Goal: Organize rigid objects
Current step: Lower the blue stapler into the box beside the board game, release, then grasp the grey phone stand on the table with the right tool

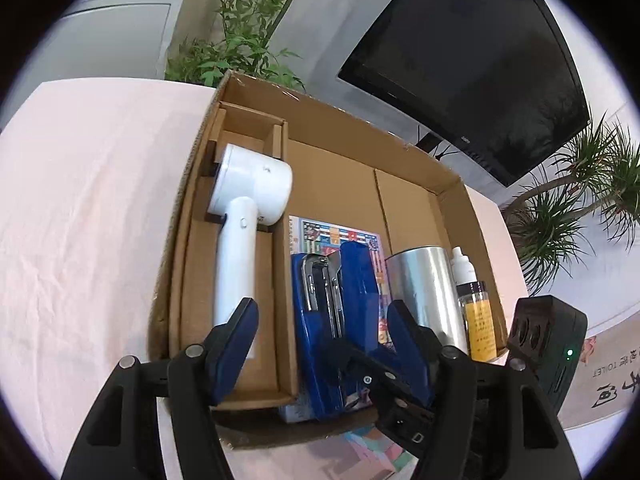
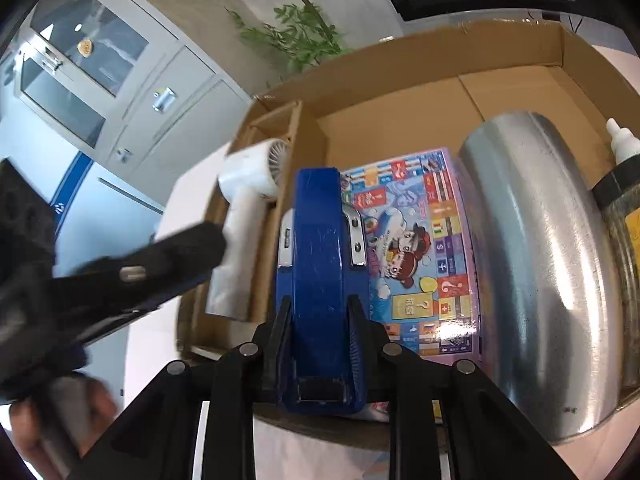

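Your right gripper is clamped on the blue stapler, boxed in: a cardboard divider wall just left, a shiny metal cylinder close right. Ahead of the fingertips, bare cardboard box floor lies free. Your spread left gripper crowds the near-left approach.

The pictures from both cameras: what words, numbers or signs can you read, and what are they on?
"TOILET", upside down: sign at the right edge, beside big characters I can't make out.
"?": several squares on the game box; its other print is too small.
Brand on the TV lower edge: too blurred.
Yellow label on the small bottle: too small.
Stapler, dryer, can: no text seen.
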A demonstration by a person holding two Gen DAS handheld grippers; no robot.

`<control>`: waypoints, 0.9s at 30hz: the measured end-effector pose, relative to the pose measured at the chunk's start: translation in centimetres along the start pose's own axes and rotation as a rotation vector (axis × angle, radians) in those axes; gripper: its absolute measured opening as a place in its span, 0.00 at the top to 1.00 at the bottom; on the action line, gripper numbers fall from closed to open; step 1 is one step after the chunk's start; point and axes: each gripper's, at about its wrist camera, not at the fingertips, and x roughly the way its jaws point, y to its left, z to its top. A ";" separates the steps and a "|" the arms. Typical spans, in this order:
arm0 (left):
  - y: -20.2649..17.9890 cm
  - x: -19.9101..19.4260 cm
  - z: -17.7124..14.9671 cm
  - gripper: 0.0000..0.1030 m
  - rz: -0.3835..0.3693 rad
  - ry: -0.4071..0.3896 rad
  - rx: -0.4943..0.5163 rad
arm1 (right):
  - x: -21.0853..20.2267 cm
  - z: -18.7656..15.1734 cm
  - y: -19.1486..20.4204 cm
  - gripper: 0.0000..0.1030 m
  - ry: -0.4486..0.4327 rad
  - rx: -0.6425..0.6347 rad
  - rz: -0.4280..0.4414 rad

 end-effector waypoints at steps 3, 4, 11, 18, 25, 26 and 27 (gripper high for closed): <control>0.7 -0.8 -0.6 0.36 0.005 -0.014 -0.010 | 0.5 -0.3 1.0 0.73 0.002 -0.024 -0.017; 0.9 -1.2 -1.0 0.36 0.002 -0.021 -0.016 | 0.8 -0.4 1.3 0.72 0.008 -0.030 -0.019; 1.2 -4.0 -2.7 0.36 0.050 -0.089 0.028 | 0.6 -1.0 1.9 0.72 0.000 -0.057 -0.034; -0.4 -7.2 -8.4 0.17 0.158 -0.227 0.153 | -10.1 -6.4 2.2 0.01 -0.351 -0.318 -0.152; -1.6 -3.7 -17.5 0.17 0.012 -0.062 0.089 | -13.2 -16.6 -3.9 0.01 -0.160 -0.414 -0.169; -1.9 -3.3 -18.0 0.17 -0.008 -0.047 0.085 | -13.0 -17.5 -4.5 0.01 -0.127 -0.401 -0.159; -2.4 -2.8 -18.8 0.17 -0.037 -0.026 0.079 | -12.7 -18.8 -5.1 0.01 -0.090 -0.393 -0.150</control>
